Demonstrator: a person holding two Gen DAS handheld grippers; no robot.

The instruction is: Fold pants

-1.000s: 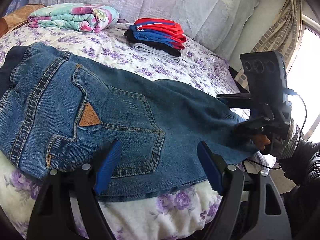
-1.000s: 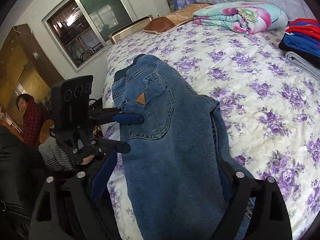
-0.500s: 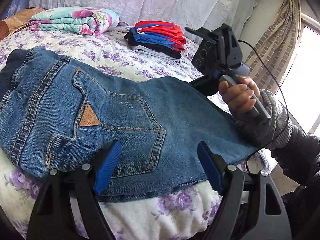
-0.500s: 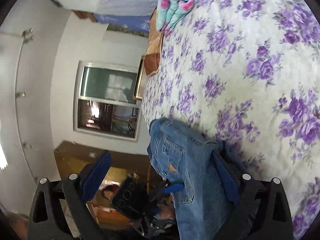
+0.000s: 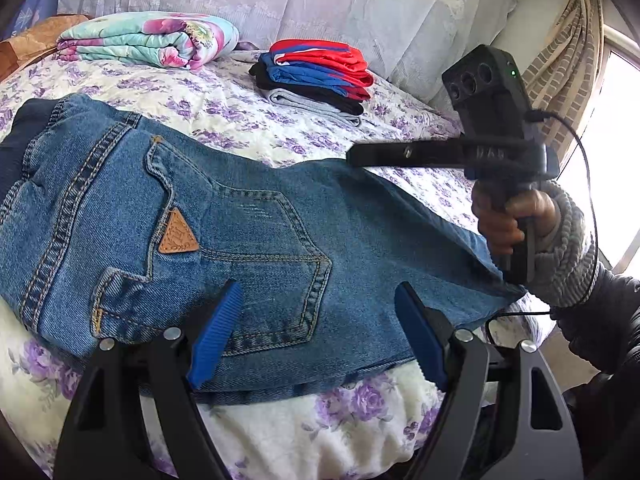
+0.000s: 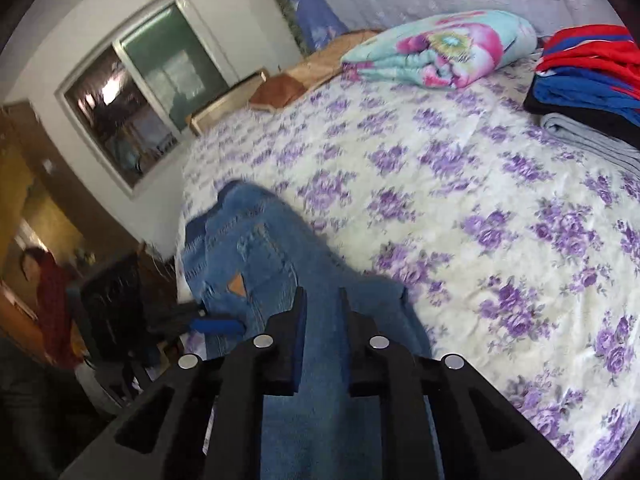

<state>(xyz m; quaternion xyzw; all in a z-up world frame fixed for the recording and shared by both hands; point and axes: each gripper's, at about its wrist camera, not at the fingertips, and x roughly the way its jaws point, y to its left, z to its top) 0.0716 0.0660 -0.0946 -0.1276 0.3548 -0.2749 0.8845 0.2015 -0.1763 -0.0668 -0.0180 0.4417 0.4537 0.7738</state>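
Tan triangular patch [image 5: 178,233] on jeans [image 5: 248,248] pocket, embossed lettering too small to read

The blue jeans [image 5: 248,240] lie spread across the floral bedsheet [image 5: 248,116], back pocket up. The left gripper [image 5: 316,332] hovers at the jeans' near edge, its blue pads wide apart. Right of the jeans, a hand [image 5: 508,216] holds the right gripper [image 5: 352,157] over the leg. Beyond the jeans sit a folded clothes stack [image 5: 320,72] and a floral quilt [image 5: 148,38].
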